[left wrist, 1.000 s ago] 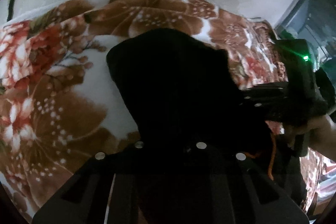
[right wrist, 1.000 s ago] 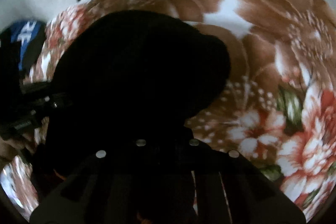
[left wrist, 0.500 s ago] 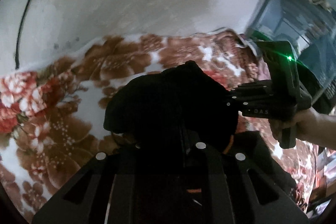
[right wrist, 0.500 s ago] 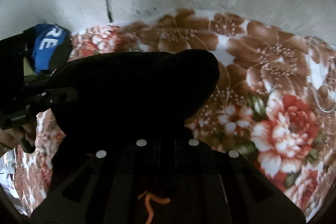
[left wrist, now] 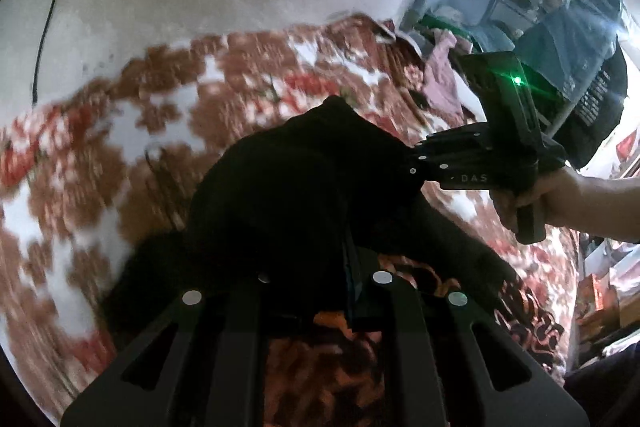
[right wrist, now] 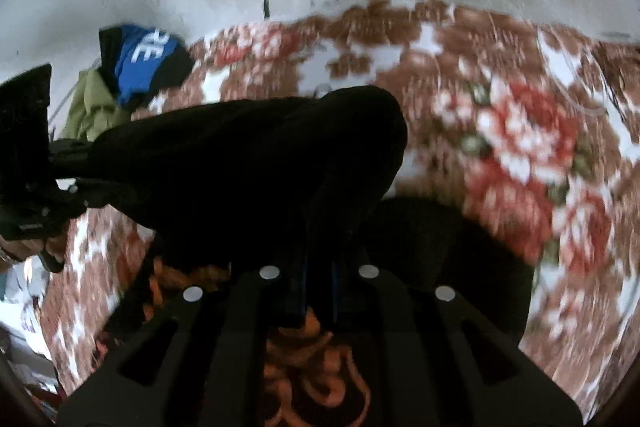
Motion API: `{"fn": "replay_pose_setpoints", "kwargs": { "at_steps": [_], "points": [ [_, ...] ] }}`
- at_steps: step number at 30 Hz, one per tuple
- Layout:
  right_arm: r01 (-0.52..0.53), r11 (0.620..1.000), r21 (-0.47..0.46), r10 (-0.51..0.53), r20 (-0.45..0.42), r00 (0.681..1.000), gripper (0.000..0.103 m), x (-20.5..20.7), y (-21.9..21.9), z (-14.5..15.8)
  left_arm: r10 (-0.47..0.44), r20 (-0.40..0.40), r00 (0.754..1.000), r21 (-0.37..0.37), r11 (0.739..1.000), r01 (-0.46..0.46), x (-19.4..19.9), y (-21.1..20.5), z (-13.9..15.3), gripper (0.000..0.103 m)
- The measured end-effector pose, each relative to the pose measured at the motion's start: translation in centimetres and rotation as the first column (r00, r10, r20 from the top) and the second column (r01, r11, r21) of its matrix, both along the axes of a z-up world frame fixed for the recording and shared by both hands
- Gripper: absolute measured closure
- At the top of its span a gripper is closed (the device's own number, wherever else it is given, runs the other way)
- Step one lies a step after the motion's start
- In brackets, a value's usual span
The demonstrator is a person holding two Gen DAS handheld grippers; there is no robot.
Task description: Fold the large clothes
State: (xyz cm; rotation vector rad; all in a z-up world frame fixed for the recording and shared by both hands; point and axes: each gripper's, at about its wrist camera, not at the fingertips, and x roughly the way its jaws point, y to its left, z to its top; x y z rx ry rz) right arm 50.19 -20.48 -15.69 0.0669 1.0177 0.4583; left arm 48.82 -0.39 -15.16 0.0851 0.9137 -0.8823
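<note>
Black garment (left wrist: 304, 187) folds bury both grippers' fingertips. The floral blanket (right wrist: 520, 147) smears with blur, and the shelf clutter (left wrist: 560, 7) is unreadable.

A black garment (right wrist: 248, 163) is clamped in the right gripper (right wrist: 316, 267), draped above the floral blanket (right wrist: 520, 131). Its far end is held by the left gripper (right wrist: 76, 183).

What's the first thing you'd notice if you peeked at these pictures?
A big black garment with orange print fills the middle of both views, bunched up and pinched by both grippers above a bed. Under it spreads a bright floral blanket in red, brown and white. A tiny green light glows on the right gripper, at the right of the left view.
</note>
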Motion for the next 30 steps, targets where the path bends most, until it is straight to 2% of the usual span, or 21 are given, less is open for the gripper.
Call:
{"fn": "replay_pose_setpoints", "kwargs": {
  "at_steps": [4, 8, 11, 15, 18, 19, 20, 21, 22, 23, 25, 27, 30],
  "points": [
    [-0.011, 0.999, -0.031, 0.009, -0.051, 0.999, 0.094, -4.6, -0.1, -2.4, 0.007, -0.042, 0.999, 0.024, 1.0, -0.006, -4.3, 0.0, -3.1, 0.091],
    [-0.023, 0.998, -0.063, 0.016, -0.104, 0.994, 0.094, -8.6, 0.2, -5.2, -0.014, -0.074, 0.997, 0.083, 0.996, 0.02, -8.5, -0.6, -7.2, 0.091],
    [-0.022, 0.996, -0.085, 0.011, -0.129, 0.992, 0.094, -10.7, 0.5, -7.4, -0.007, -0.095, 0.995, 0.122, 0.992, 0.019, -10.3, -0.5, -10.0, 0.09],
    [-0.032, 0.993, -0.115, 0.017, -0.129, 0.991, 0.093, -11.8, 0.9, -9.2, 0.021, -0.113, 0.993, 0.135, 0.991, -0.006, -10.7, -0.1, -12.0, 0.089],
    [-0.039, 0.99, -0.135, 0.018, -0.149, 0.989, 0.089, -11.8, 1.2, -10.6, 0.017, -0.107, 0.994, 0.155, 0.988, -0.001, -10.9, 0.0, -12.8, 0.083],
    [-0.03, 0.991, -0.132, 0.009, -0.154, 0.988, 0.086, -11.9, 1.2, -10.9, 0.015, -0.105, 0.994, 0.173, 0.985, 0.003, -11.1, -0.2, -12.9, 0.076],
    [-0.027, 0.991, -0.134, 0.007, -0.152, 0.988, 0.083, -12.1, 1.2, -10.9, 0.019, -0.101, 0.995, 0.185, 0.983, 0.0, -11.3, -0.4, -12.9, 0.074],
    [-0.033, 0.989, -0.146, 0.011, -0.148, 0.989, 0.077, -12.4, 1.4, -10.5, 0.023, -0.098, 0.995, 0.195, 0.981, -0.004, -11.5, -0.5, -12.8, 0.074],
    [-0.037, 0.987, -0.156, 0.015, -0.141, 0.99, 0.071, -12.6, 1.4, -10.1, 0.031, -0.098, 0.995, 0.198, 0.98, -0.011, -11.6, -0.4, -12.5, 0.068],
    [-0.038, 0.987, -0.156, 0.017, -0.131, 0.991, 0.056, -12.8, 1.4, -9.3, 0.04, -0.107, 0.993, 0.191, 0.981, -0.019, -11.7, -0.2, -12.0, 0.047],
    [-0.036, 0.99, -0.135, 0.018, -0.133, 0.991, 0.024, -13.1, 1.1, -8.1, 0.056, -0.116, 0.992, 0.181, 0.983, -0.035, -12.1, 0.4, -10.7, 0.026],
    [-0.01, 0.99, -0.144, -0.007, -0.12, 0.993, 0.014, -13.4, 0.3, -6.4, 0.065, -0.118, 0.991, 0.187, 0.981, -0.042, -12.5, 1.0, -9.8, 0.026],
    [0.022, 0.991, -0.133, -0.038, -0.113, 0.993, 0.014, -13.4, -1.5, -4.0, 0.104, -0.128, 0.986, 0.197, 0.977, -0.077, -12.9, 2.8, -8.0, 0.026]
  ]
}}
